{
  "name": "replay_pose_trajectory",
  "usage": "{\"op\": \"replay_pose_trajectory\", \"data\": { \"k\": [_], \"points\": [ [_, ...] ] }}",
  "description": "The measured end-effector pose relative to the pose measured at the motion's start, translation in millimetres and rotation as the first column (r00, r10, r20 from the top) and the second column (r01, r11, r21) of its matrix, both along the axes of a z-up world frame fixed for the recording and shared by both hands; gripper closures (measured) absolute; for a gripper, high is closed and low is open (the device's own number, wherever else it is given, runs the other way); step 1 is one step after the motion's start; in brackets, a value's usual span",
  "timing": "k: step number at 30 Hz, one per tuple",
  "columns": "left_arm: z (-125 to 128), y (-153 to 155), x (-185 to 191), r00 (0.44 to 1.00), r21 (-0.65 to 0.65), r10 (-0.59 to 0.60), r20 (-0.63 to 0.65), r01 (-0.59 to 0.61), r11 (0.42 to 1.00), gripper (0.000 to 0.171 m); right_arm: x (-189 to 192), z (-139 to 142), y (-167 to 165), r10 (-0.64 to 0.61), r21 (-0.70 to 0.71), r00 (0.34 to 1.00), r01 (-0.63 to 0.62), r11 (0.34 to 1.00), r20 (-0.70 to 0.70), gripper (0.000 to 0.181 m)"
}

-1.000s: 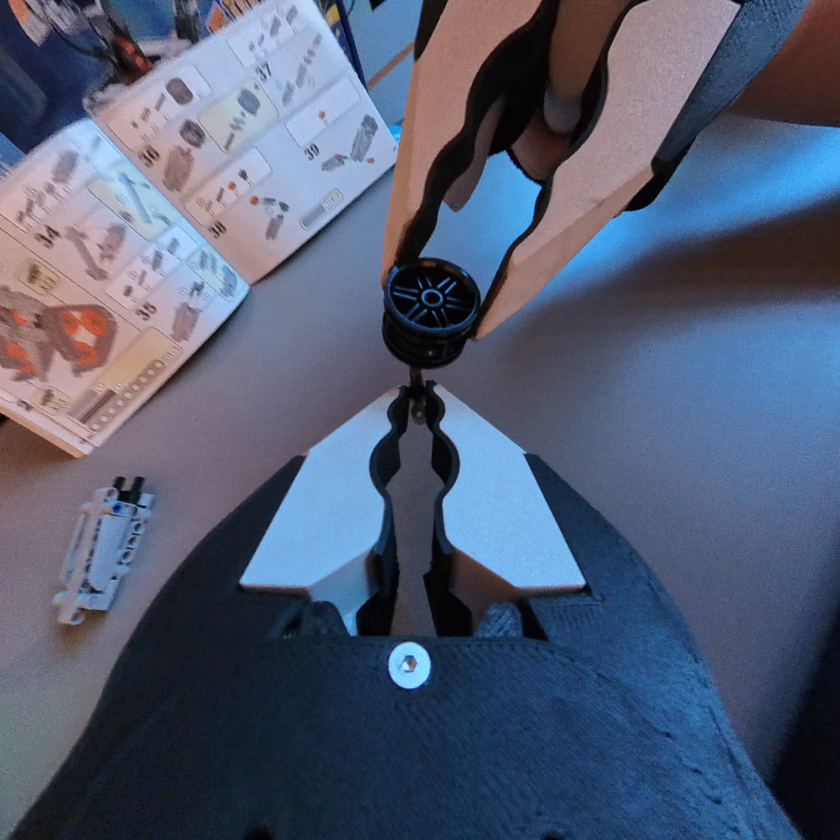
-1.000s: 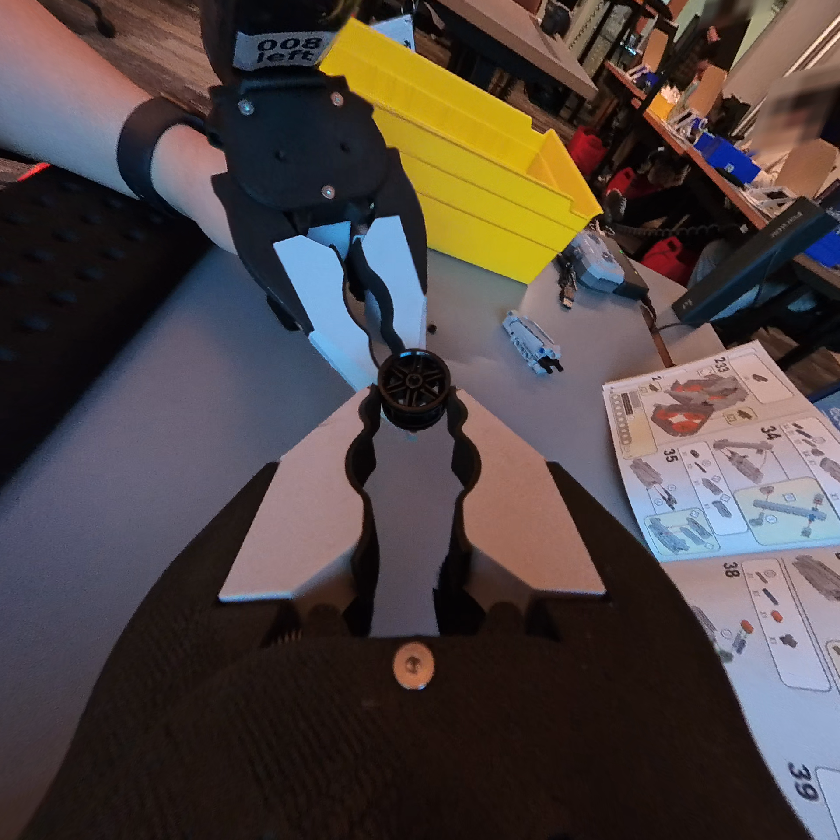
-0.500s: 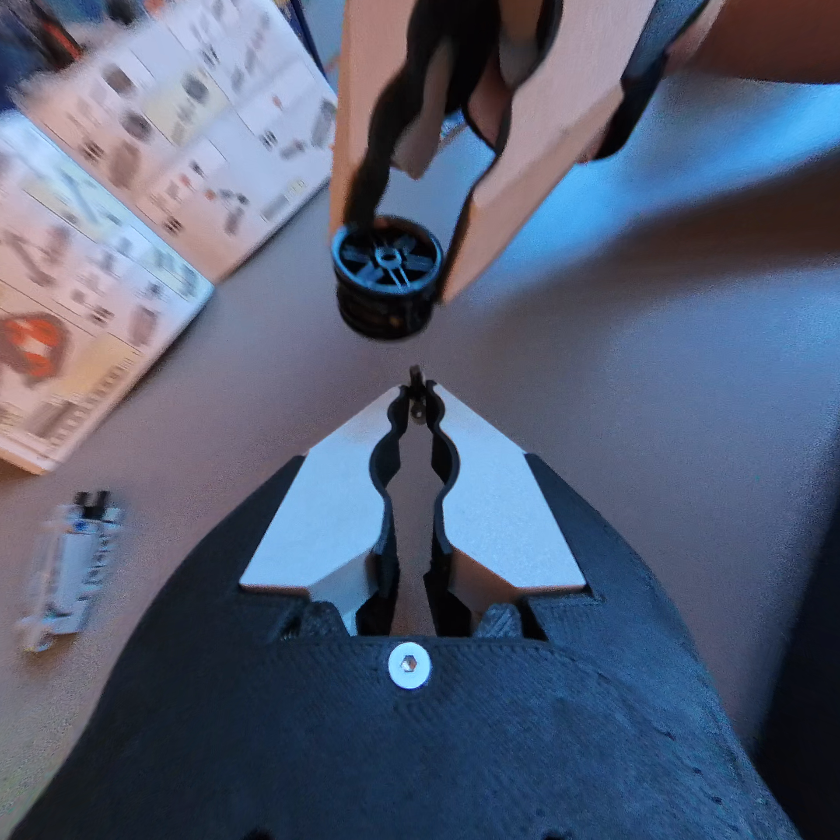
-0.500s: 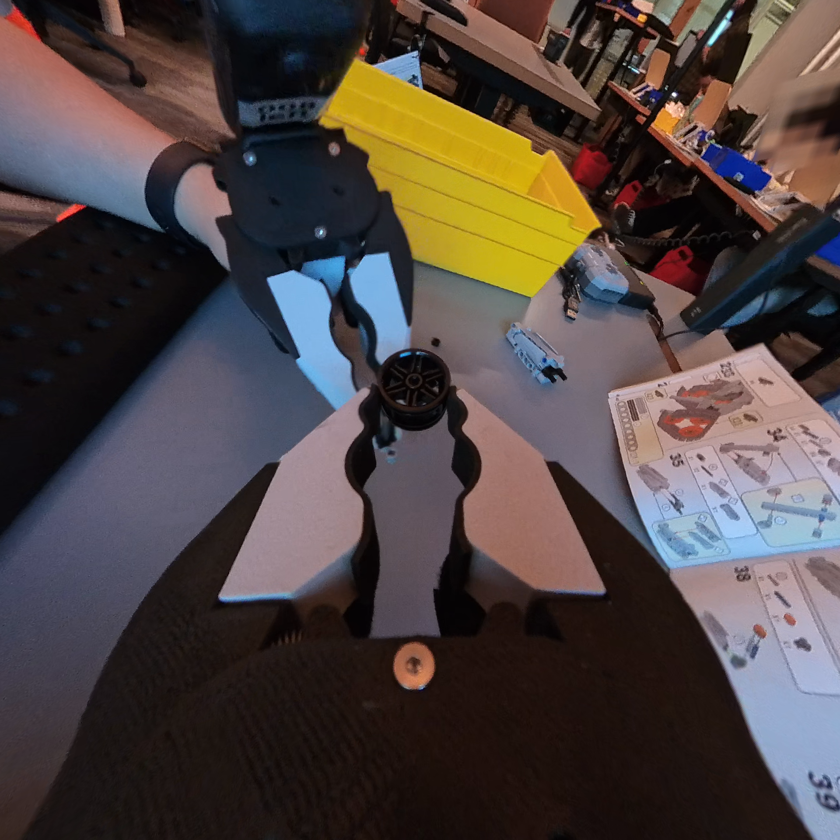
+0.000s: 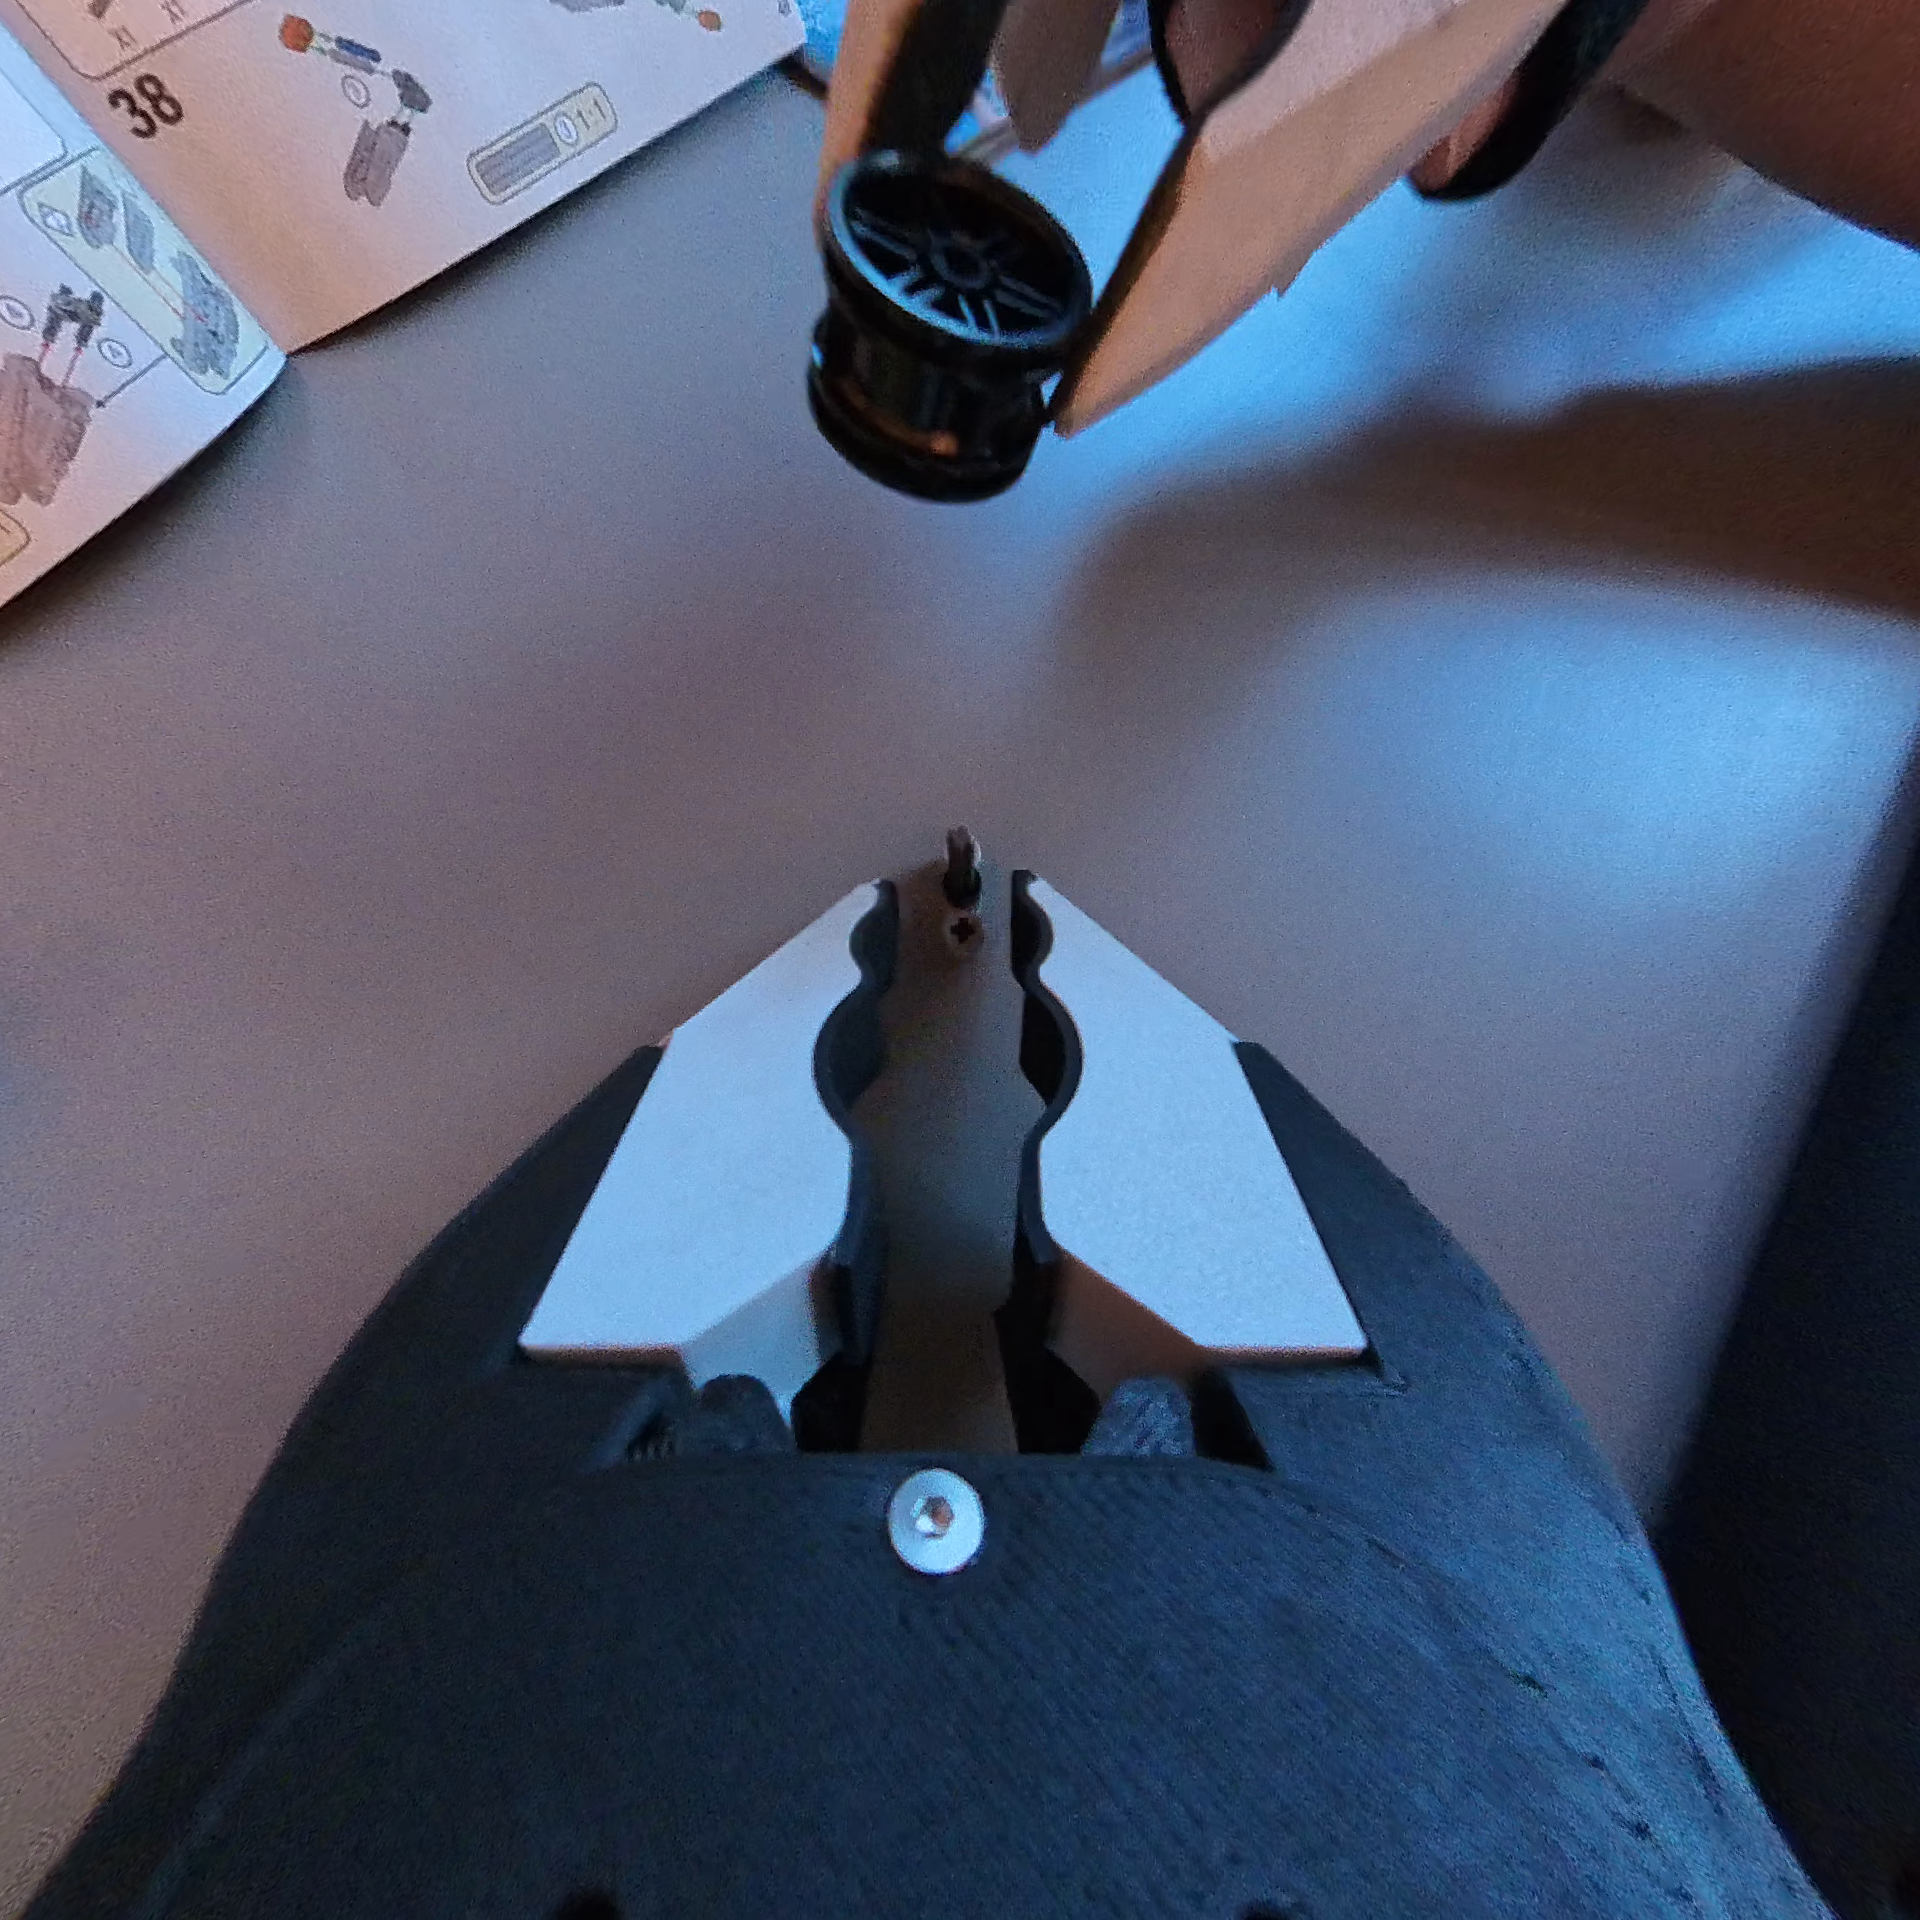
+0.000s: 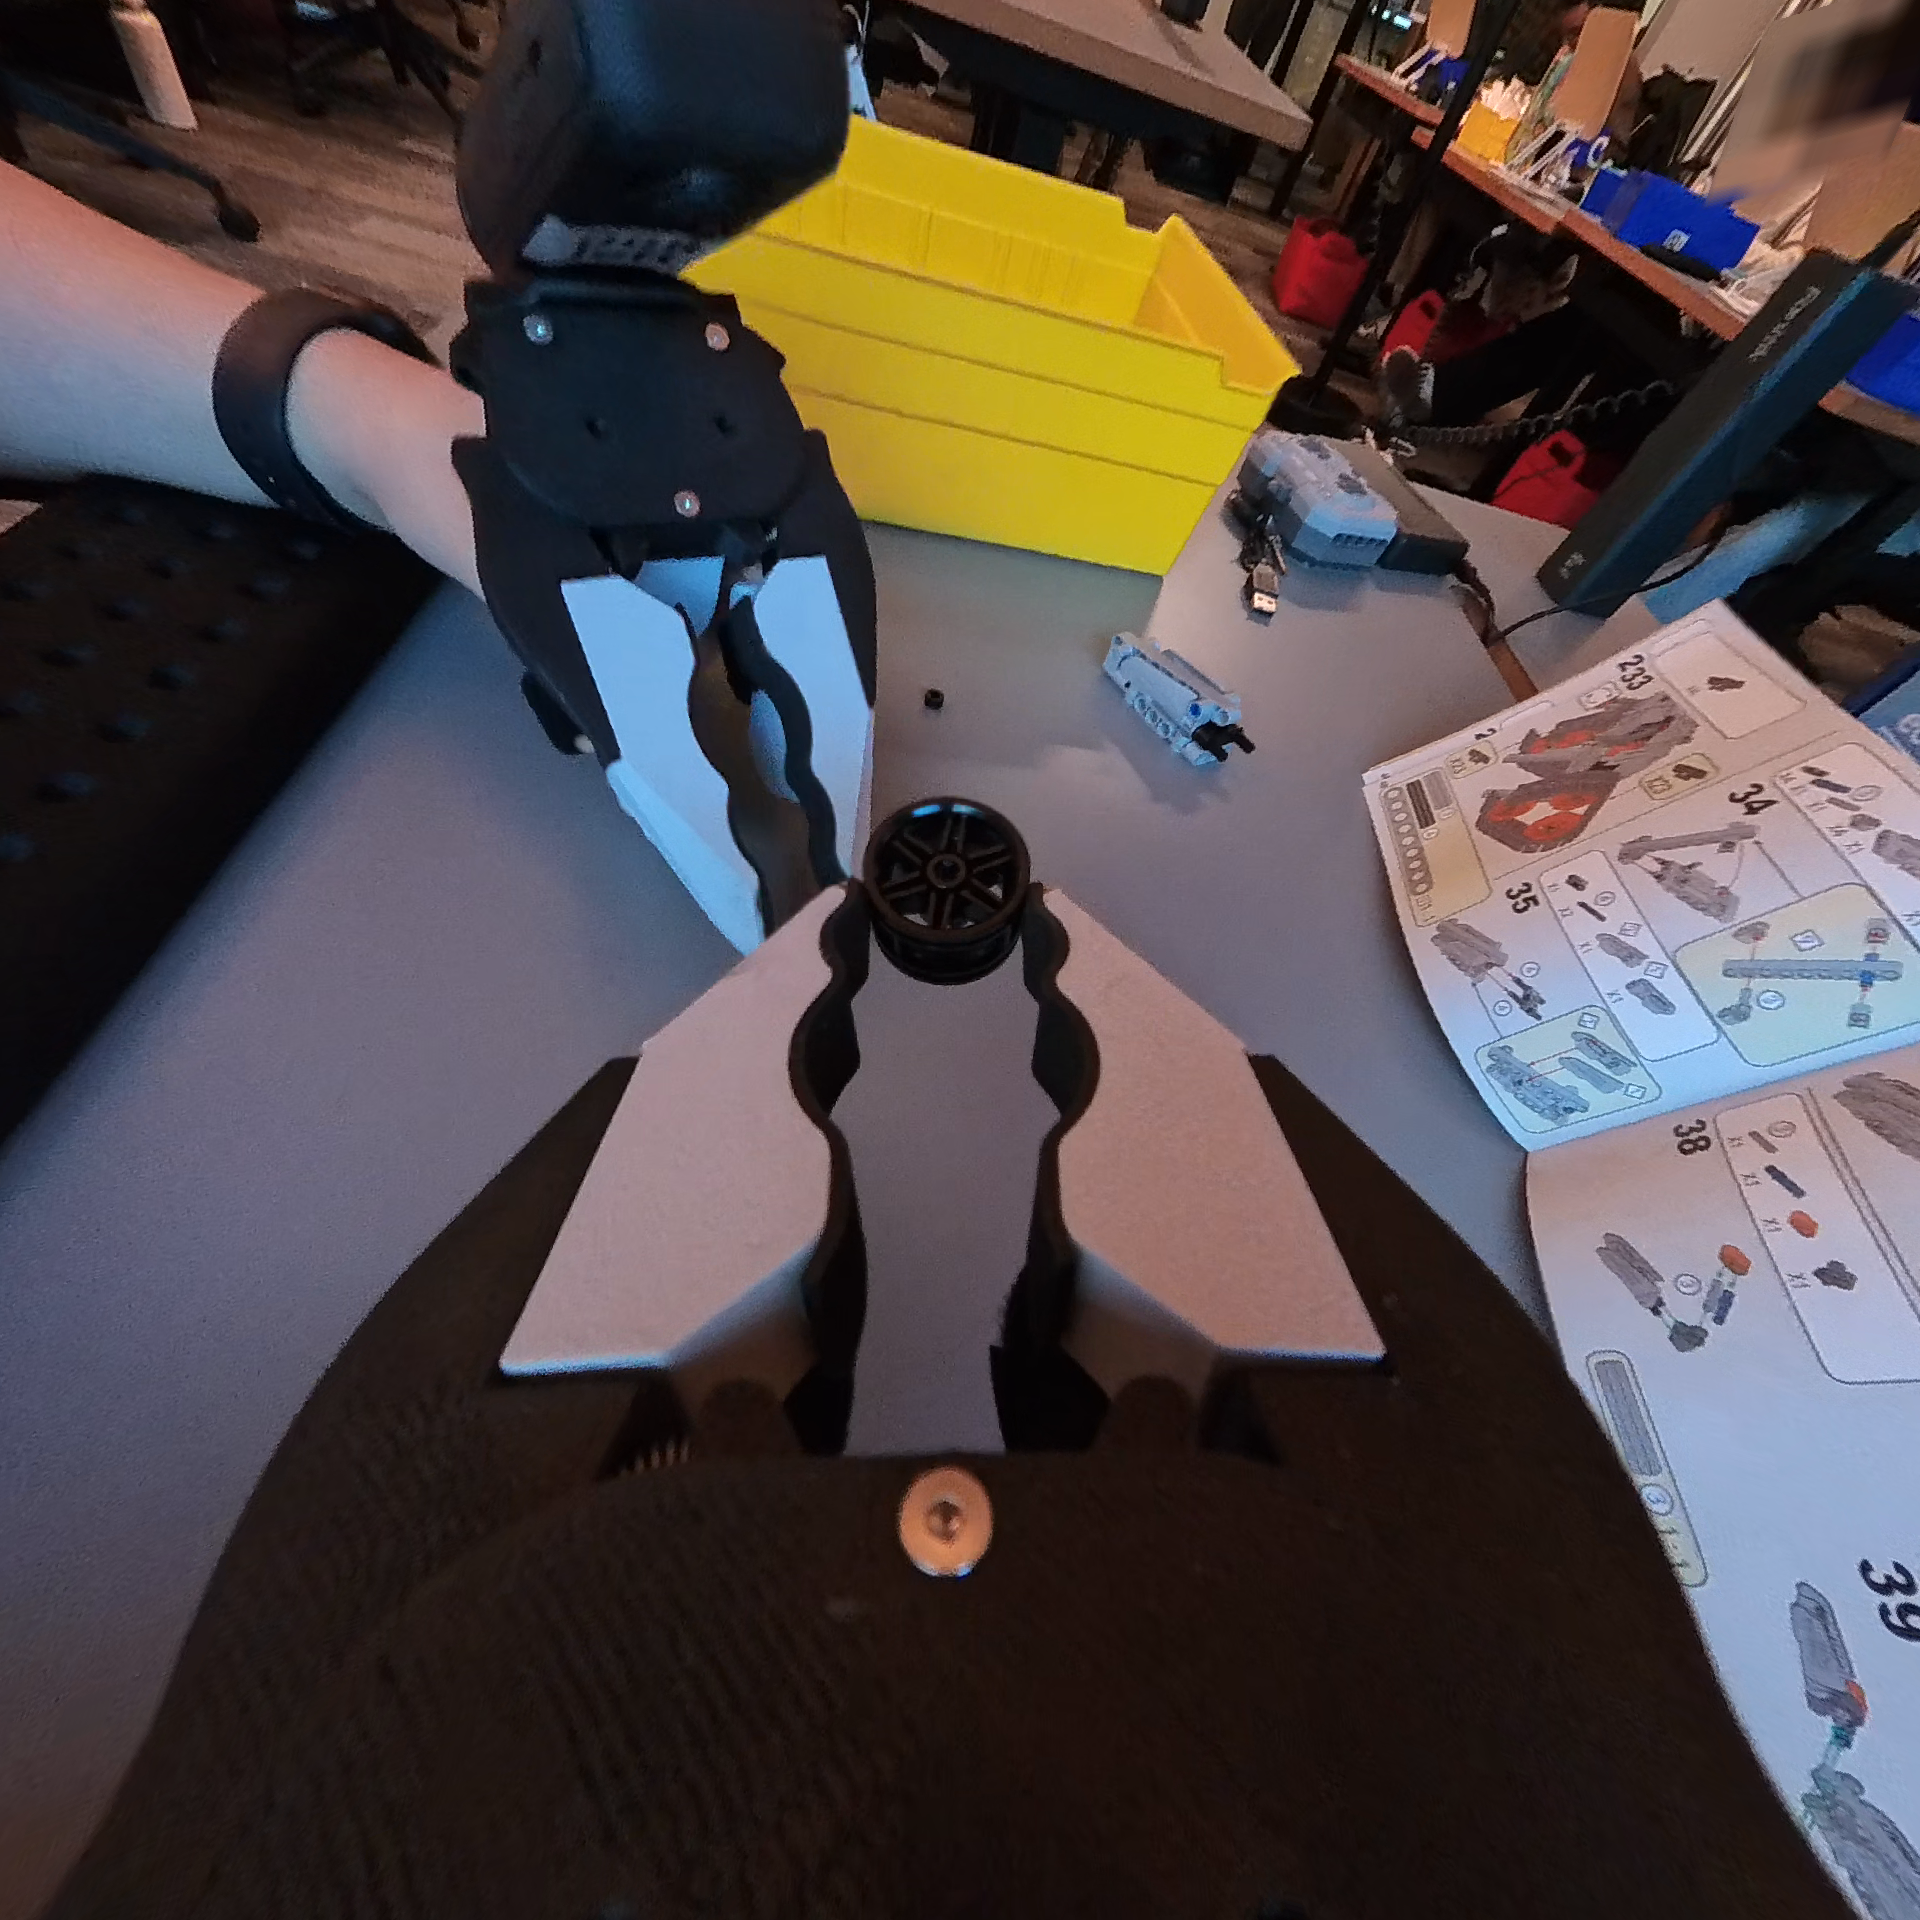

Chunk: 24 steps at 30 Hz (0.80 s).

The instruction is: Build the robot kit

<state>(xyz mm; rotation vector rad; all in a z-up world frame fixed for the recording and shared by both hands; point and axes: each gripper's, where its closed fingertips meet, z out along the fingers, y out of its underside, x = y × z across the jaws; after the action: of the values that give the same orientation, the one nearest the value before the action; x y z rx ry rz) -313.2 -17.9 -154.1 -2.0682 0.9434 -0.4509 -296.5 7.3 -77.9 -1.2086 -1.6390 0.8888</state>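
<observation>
Wheel (image 6: 943,902), black and spoked, sits pinched between the tips of the right hand-held gripper (image 6: 943,914), lifted off the grey surface (image 6: 312,1039), its spoked face turned toward the right wrist camera. From the left wrist view the same wheel (image 5: 945,322) hangs ahead of the left hand-held gripper (image 5: 954,883), gripped by the right one's fingers (image 5: 1195,239) coming down from the top.

Left hand-held gripper now: jaws parted a narrow way, and a small dark pin (image 5: 961,862) with a pale cross-shaped end lies on the surface right in the gap between the tips, touching neither finger as far as one can tell. In the right wrist view that gripper (image 6: 790,914) stands just behind the wheel on its left side, tips down at the surface, a bare forearm with a black wristband (image 6: 265,405) behind it.

Around the wheel: to its right an open instruction booklet (image 6: 1662,935) spread flat; beyond it a grey brick assembly (image 6: 1174,696) and a tiny black piece (image 6: 932,701) lying loose; farther back a yellow bin (image 6: 1018,353) and a grey block with a cable (image 6: 1320,499). Booklet corner (image 5: 260,177) shows up left of the wheel in the left wrist view too.
</observation>
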Motion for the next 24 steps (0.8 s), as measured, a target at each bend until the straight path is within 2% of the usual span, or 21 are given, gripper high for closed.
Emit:
{"op": "replay_pose_trajectory", "data": {
  "k": [5, 24],
  "points": [
    [14.1, -0.2, 0.2, 0.997, 0.051, 0.004, 0.071, -0.008, 0.999, 0.17, -1.2, -10.2, -0.7, 0.002, 0.023, 0.999, -0.003, 1.0, 0.05, 0.152],
    [6.4, 6.2, 5.2, 1.0, 0.045, 0.001, 0.017, -0.001, 0.999, 0.169, -1.2, -19.2, -0.8, 0.003, 0.021, 0.995, -0.005, 1.0, 0.099, 0.152]
  ]
}}
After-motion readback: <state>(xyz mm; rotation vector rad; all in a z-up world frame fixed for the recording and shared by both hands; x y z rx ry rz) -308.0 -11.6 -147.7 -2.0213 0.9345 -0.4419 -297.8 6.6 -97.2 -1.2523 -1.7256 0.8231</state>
